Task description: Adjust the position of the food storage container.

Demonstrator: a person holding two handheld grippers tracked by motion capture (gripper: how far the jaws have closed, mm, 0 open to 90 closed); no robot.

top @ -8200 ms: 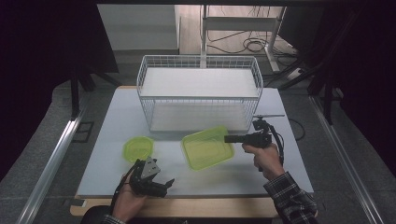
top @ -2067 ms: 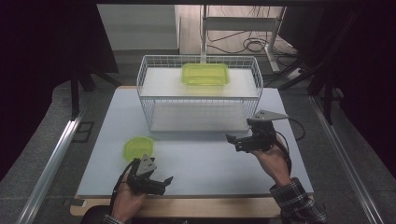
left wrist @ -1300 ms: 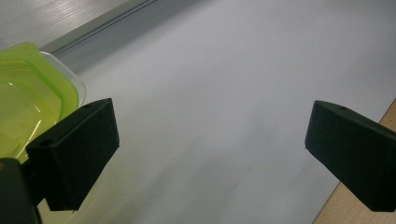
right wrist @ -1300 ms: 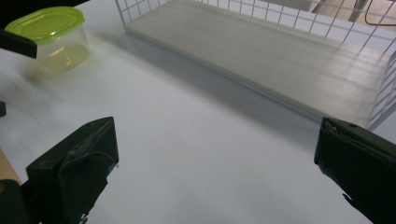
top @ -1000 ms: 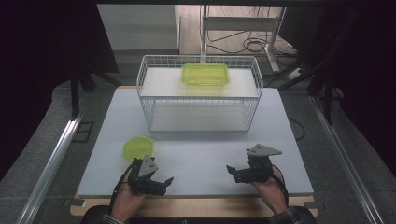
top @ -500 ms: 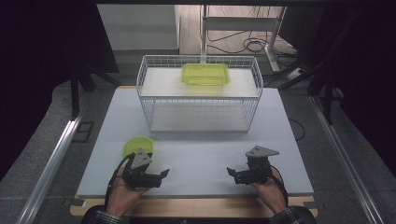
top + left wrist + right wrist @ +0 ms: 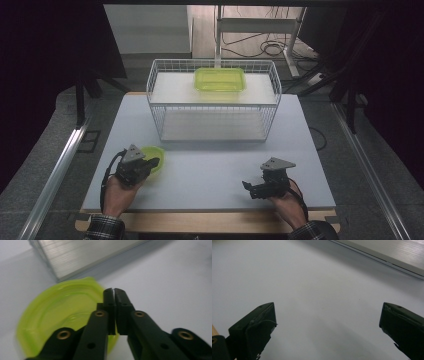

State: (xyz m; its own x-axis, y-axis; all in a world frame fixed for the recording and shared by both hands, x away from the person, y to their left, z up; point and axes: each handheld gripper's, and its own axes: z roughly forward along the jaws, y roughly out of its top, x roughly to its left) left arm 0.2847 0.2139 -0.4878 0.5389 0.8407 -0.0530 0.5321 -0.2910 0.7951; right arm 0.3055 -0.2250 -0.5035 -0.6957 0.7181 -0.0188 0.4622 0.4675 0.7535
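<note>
Care counts here: left gripper (image 7: 113, 291), jaws just closed, seems to pinch the near rim of the green bowl (image 7: 62, 310) on the table (image 7: 210, 170), so lift level.

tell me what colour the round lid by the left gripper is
Translucent yellow-green; the round lid shows best in the left gripper view.

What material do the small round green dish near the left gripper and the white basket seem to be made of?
The round green dish looks like translucent plastic, smooth and glossy: the light table shows faintly through it and its moulded ridges catch the light. The white basket looks like thin metal wire with a white coating, judging by its fine open grid; the metal itself cannot be confirmed.
</note>
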